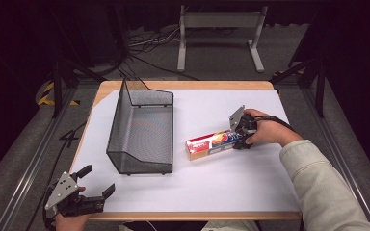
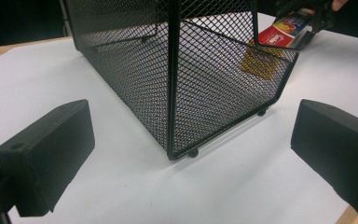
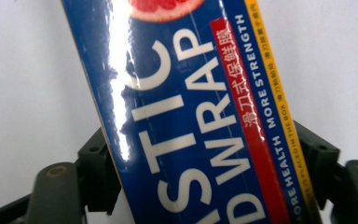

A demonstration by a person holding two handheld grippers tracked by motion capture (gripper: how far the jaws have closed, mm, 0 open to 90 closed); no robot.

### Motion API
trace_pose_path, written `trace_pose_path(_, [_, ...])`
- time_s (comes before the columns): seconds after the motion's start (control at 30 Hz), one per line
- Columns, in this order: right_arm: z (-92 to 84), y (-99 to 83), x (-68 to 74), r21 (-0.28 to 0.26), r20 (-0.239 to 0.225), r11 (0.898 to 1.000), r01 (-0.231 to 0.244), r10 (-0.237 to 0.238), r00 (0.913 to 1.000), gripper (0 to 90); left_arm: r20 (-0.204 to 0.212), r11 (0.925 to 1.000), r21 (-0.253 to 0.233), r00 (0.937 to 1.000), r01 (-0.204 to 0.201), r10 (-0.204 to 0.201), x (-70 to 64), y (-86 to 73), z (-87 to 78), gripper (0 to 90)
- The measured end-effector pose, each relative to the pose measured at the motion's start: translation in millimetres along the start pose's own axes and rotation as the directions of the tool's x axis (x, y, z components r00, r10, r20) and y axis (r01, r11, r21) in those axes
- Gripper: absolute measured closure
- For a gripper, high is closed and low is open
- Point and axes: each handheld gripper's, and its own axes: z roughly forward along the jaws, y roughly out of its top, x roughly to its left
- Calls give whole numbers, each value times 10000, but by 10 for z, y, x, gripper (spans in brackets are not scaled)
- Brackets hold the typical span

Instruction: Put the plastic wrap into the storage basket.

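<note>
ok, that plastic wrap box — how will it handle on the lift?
The plastic wrap box looks rigid, likely light. Its glossy face may be slippery. The right tongs grip near one end, so the long free end may sag or swing.

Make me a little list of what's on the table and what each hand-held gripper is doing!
table: white sheet on top
basket: black mesh basket, left of the middle, nothing in it
box: plastic wrap box lying flat, right of the basket, apart from it
right hand-held gripper: jaws on both sides of the box's right end, pressing it
left hand-held gripper: open, holding nothing, at the near left corner, pointing toward the basket
</note>
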Motion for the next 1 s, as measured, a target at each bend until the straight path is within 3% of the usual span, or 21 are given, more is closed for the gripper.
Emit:
trace_pose_path(0.3, [-66,31,1,455,-180,9944,952,-945,9954,364,-17,10000,-11,10000,6,-6,6,-2,-7,4])
trace_pose_path(0.63, [-153,17,40,568,-328,9940,939,-921,9952,397,8,10000,-17,10000,19,-19,10,4,8,4])
trace_pose_path(0.83, [-273,1,76,469,-348,9967,669,-653,9973,408,89,10000,-4,10000,-13,13,4,18,41,5])
trace_pose_path(1.0, [-389,-14,116,66,-249,9990,439,-437,9987,411,159,10000,-28,9999,5,-4,4,30,72,5])
